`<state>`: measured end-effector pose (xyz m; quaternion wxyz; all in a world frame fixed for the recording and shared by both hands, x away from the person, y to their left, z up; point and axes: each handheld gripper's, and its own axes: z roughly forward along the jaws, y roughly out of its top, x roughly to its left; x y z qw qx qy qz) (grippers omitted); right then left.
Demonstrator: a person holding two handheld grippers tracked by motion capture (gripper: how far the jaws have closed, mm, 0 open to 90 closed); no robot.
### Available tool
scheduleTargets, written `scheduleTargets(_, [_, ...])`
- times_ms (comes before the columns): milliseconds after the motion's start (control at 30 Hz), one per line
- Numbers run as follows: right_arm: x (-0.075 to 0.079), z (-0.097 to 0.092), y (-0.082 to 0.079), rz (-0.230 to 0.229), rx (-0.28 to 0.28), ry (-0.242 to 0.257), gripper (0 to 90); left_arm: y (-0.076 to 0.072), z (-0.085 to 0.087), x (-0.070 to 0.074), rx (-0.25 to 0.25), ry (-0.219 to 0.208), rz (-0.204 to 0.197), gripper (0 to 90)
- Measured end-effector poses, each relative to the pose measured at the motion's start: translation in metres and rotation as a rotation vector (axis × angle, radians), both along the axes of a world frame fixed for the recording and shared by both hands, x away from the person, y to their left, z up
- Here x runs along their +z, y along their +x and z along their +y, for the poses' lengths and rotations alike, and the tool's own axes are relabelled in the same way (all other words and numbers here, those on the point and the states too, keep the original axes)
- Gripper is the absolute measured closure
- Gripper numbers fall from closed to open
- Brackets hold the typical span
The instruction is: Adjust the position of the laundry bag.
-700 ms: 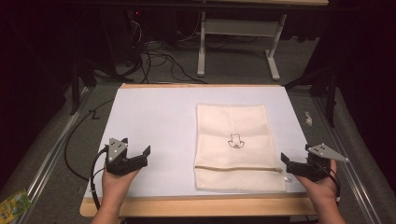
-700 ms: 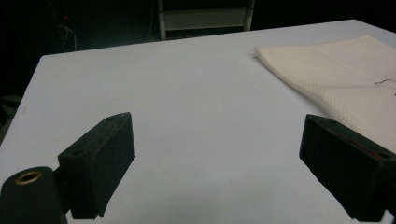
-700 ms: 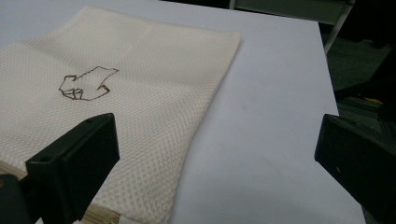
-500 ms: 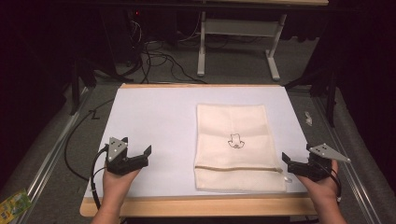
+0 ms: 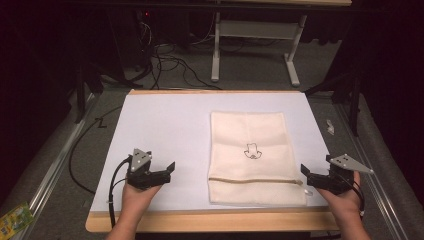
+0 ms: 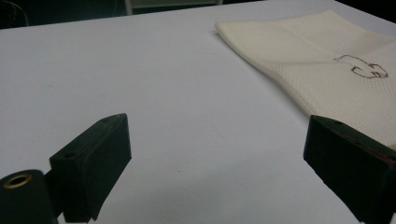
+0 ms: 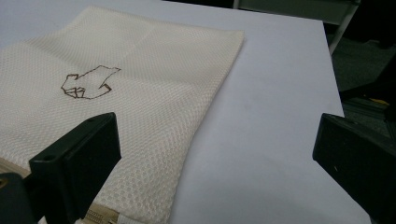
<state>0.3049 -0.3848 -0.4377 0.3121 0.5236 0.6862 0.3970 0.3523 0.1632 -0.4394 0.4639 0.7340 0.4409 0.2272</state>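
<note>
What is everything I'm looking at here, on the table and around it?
Mesh bag: one, cream, lying flat on the right half of the table, a small dark emblem at its middle, a zipper across its near end.
Table: one, white top with a wooden edge.
Cables: several, black, on the floor beyond the table.
Desk frame: one, pale grey, behind the table.
Packet: one, green and yellow, on the floor at near left.
Left tool: one, black, open, over bare table left of the bag.
Right tool: one, black, open, at the bag's near right corner.
</note>
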Motion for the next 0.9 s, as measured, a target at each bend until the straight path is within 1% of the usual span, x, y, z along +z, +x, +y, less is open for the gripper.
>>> scheduleTargets(33, [0.0,0.0,0.0,0.003,0.001,-0.003,1.3,0.001,-0.008,-0.002,-0.022,0.008,0.009,9.0])
scheduleTargets(67, [-0.001,0.0,0.0,0.004,0.001,-0.004,1.3,0.001,-0.008,-0.002,-0.022,0.008,0.009,9.5])
scheduleTargets(100, [-0.001,0.0,0.001,0.007,0.0,-0.003,1.3,0.0,-0.017,-0.003,-0.05,0.034,0.014,9.8])
scheduleTargets(133, [-0.001,0.0,0.001,0.007,0.0,-0.003,1.3,0.0,-0.017,-0.003,-0.05,0.034,0.014,10.5])
scheduleTargets(167, [-0.001,0.0,0.001,0.006,0.0,-0.007,1.4,-0.002,-0.024,-0.003,-0.086,0.04,0.02,11.7])
scheduleTargets(200, [-0.001,0.0,0.001,0.007,-0.002,-0.005,1.5,-0.002,-0.024,-0.003,-0.086,0.04,0.02,13.1])
scheduleTargets(233, [-0.002,0.0,0.001,0.005,0.001,-0.003,1.7,-0.002,-0.029,-0.004,-0.106,0.042,0.026,14.6])
scheduleTargets(267, [-0.002,0.0,0.001,0.005,0.001,-0.003,1.7,-0.002,-0.029,-0.004,-0.106,0.042,0.026,15.6])
scheduleTargets(300, [-0.002,0.001,0.002,0.013,0.005,-0.005,2.1,0.0,-0.036,-0.005,-0.129,0.035,0.045,17.2])
scheduleTargets(333, [-0.002,0.001,0.002,0.013,0.005,-0.005,2.1,0.0,-0.036,-0.005,-0.129,0.035,0.045,19.1])
scheduleTargets(367, [-0.004,0.002,0.003,0.023,0.013,-0.016,2.3,0.005,-0.046,-0.007,-0.161,0.036,0.062,22.0])
scheduleTargets(400, [-0.004,0.002,0.003,0.023,0.013,-0.016,2.3,0.005,-0.046,-0.007,-0.161,0.036,0.062,23.7])
scheduleTargets(433, [-0.005,0.004,0.004,0.033,0.025,-0.022,2.5,0.013,-0.06,-0.01,-0.181,0.058,0.078,25.7])
scheduleTargets(500, [-0.007,0.005,0.005,0.036,0.033,-0.025,2.6,0.023,-0.072,-0.012,-0.18,0.043,0.088,28.8])
scheduleTargets(533, [-0.007,0.005,0.005,0.038,0.033,-0.022,2.8,0.03,-0.081,-0.013,-0.171,0.034,0.087,30.9])
scheduleTargets(567, [-0.006,0.005,0.005,0.038,0.035,-0.016,2.9,0.035,-0.086,-0.013,-0.172,0.021,0.095,33.5])
scheduleTargets(600, [-0.006,0.006,0.005,0.039,0.034,-0.015,3.1,0.035,-0.086,-0.013,-0.172,0.021,0.095,35.4])
scheduleTargets(633, [-0.006,0.007,0.005,0.036,0.04,-0.015,3.4,0.051,-0.104,-0.017,-0.173,-0.014,0.123,37.2])
scheduleTargets(667, [-0.005,0.007,0.005,0.035,0.041,-0.015,3.6,0.051,-0.104,-0.017,-0.173,-0.014,0.123,39.2])
scheduleTargets(700, [-0.005,0.007,0.005,0.035,0.041,-0.015,3.6,0.06,-0.116,-0.019,-0.166,-0.02,0.139,39.2])
scheduleTargets(767, [-0.005,0.007,0.004,0.029,0.046,-0.01,4.1,0.073,-0.134,-0.022,-0.152,-0.009,0.137,45.6])
scheduleTargets(800, [-0.005,0.007,0.004,0.029,0.046,-0.01,4.1,0.08,-0.143,-0.024,-0.147,0.006,0.139,45.6])
scheduleTargets(833, [-0.005,0.008,0.003,0.03,0.047,-0.005,4.4,0.092,-0.154,-0.028,-0.116,0.03,0.16,46.6])
scheduleTargets(867, [-0.005,0.008,0.003,0.029,0.049,-0.004,4.7,0.101,-0.158,-0.031,-0.08,0.02,0.155,45.6])
scheduleTargets(900, [-0.005,0.008,0.004,0.027,0.052,-0.002,4.9,0.104,-0.159,-0.033,-0.054,-0.001,0.171,44.2])
